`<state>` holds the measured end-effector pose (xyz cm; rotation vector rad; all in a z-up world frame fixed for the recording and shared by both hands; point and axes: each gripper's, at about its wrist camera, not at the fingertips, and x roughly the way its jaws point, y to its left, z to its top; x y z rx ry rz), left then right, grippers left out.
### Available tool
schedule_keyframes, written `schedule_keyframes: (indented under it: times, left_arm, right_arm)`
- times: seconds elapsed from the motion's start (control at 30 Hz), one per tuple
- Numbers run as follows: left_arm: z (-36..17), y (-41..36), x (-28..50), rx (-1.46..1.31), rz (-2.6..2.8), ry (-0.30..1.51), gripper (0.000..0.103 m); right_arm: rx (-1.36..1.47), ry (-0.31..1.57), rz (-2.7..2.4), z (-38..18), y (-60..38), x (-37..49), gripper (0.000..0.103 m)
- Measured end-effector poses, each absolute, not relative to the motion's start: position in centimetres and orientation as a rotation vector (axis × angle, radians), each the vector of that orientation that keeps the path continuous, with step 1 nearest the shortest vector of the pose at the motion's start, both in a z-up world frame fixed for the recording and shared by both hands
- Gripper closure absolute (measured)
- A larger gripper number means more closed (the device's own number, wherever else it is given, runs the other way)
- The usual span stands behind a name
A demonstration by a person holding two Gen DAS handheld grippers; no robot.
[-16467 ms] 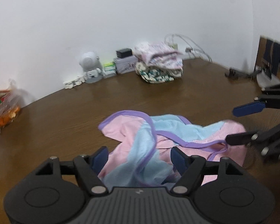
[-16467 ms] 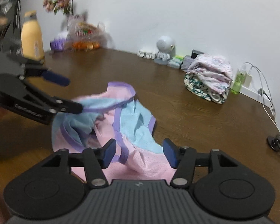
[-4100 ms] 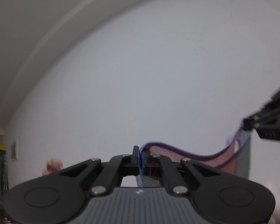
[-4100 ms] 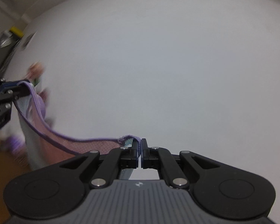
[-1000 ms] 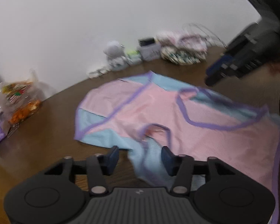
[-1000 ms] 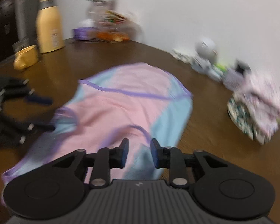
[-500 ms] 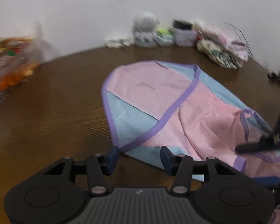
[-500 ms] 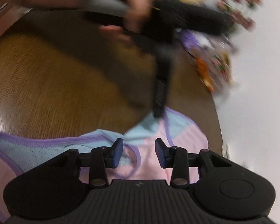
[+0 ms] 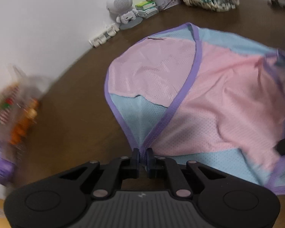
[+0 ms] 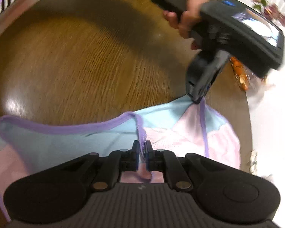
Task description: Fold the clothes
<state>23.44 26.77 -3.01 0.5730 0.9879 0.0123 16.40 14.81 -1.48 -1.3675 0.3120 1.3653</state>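
The pink-and-blue mesh garment (image 9: 209, 87), trimmed in purple, lay spread on the brown wooden table (image 9: 70, 114). The left gripper (image 9: 142, 154) was closing, pinching its purple hem; the right gripper (image 10: 142, 148) had clamped another purple edge.

left gripper (image 9: 143, 156) closing on garment (image 9: 209, 95) hem, wooden table (image 9: 76, 117)

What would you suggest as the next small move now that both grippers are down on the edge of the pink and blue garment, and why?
Probably lift both grips together and carry that near edge over toward the far side. The left gripper is closing on the purple trim of the garment, the right gripper pinches another stretch of trim, and the cloth lies spread flat on the table.
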Motion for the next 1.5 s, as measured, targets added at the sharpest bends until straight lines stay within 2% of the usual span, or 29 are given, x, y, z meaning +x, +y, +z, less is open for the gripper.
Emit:
schedule_keyframes:
  times: [0.1, 0.2, 0.23, 0.33, 0.5, 0.7, 0.83, 1.03, 1.17, 1.3, 1.33, 1.4, 1.47, 1.5]
  left_arm:
    - [-3.0, 26.2, 22.3, 0.654, 0.052, 0.940, 0.080]
    - [-2.0, 26.1, 20.8, 0.680, 0.094, 0.874, 0.075]
    - [-1.7, 26.0, 20.6, 0.672, 0.099, 0.864, 0.075]
    - [-1.3, 25.9, 20.5, 0.648, 0.100, 0.853, 0.077]
    - [-2.2, 24.8, 20.3, 0.657, 0.058, 0.895, 0.088]
    - [-3.5, 24.5, 20.4, 0.616, 0.048, 0.858, 0.090]
    - [-3.3, 24.8, 21.1, 0.567, 0.069, 0.813, 0.090]
    - [-3.6, 24.9, 21.9, 0.599, 0.106, 0.777, 0.086]
    - [-4.0, 25.4, 22.4, 0.591, 0.077, 0.797, 0.056]
    - [-4.4, 25.9, 23.7, 0.562, 0.073, 0.827, 0.059]
    - [-4.5, 26.1, 23.9, 0.552, 0.069, 0.833, 0.068]
    - [-4.5, 25.9, 24.0, 0.537, 0.032, 0.858, 0.094]
    - [-4.8, 25.1, 23.6, 0.574, 0.008, 0.881, 0.103]
    - [-5.2, 24.3, 23.3, 0.633, 0.010, 0.879, 0.103]
  right_arm:
    - [-1.314, 0.312, 1.361, -2.3, 13.7, 15.9, 0.097]
    - [-1.202, 0.334, 1.359, -2.2, 12.6, 15.4, 0.087]
    - [-1.167, 0.344, 1.360, -2.0, 12.5, 15.3, 0.083]
    - [-1.059, 0.373, 1.338, -1.4, 12.7, 15.6, 0.082]
    - [-0.960, 0.418, 1.282, -1.4, 14.5, 16.5, 0.082]
    - [-0.826, 0.560, 1.260, -1.5, 15.0, 16.9, 0.082]
    - [-0.704, 0.598, 1.195, -0.8, 12.7, 16.4, 0.071]
    - [-0.499, 0.650, 1.072, -0.2, 5.9, 15.0, 0.061]
    - [-0.383, 0.740, 0.966, -1.3, 1.7, 14.8, 0.056]
    - [-0.339, 0.771, 0.914, -1.9, -0.6, 13.7, 0.053]
    - [-0.344, 0.767, 0.915, -2.0, -0.5, 13.4, 0.052]
    - [-0.373, 0.761, 0.918, -2.3, -0.1, 12.8, 0.052]
    - [-0.400, 0.759, 0.924, -2.7, 0.1, 12.4, 0.054]
    - [-0.406, 0.757, 0.928, -2.7, 0.1, 12.3, 0.055]
